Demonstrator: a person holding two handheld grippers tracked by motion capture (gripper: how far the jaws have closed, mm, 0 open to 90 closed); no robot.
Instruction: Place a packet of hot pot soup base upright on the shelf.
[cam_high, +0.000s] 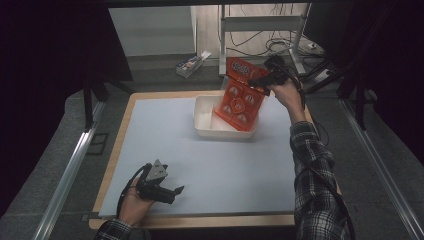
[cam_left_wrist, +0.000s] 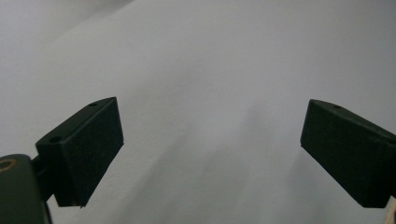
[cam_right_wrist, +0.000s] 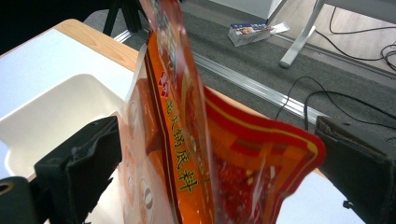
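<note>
An orange-red snack bag (cam_high: 240, 97) stands tilted in a white rectangular tray (cam_high: 205, 120) at the back of the grey mat (cam_high: 200, 165). My right gripper (cam_high: 260, 80) is at the bag's upper right edge. In the right gripper view the bag (cam_right_wrist: 196, 154) rises between the two jaws, which stand wide apart, so the right gripper (cam_right_wrist: 215, 140) is open around it; the tray (cam_right_wrist: 56, 107) lies to the left. My left gripper (cam_high: 172, 192) rests low near the mat's front left, open, with bare mat between its jaws (cam_left_wrist: 210, 135).
The wooden table edge (cam_high: 127, 115) borders the mat. On the floor behind lie a small printed box (cam_high: 192, 63), cables (cam_high: 280, 45) and white metal frame legs (cam_high: 300, 45). Aluminium rails (cam_high: 70, 165) run along both sides of the table.
</note>
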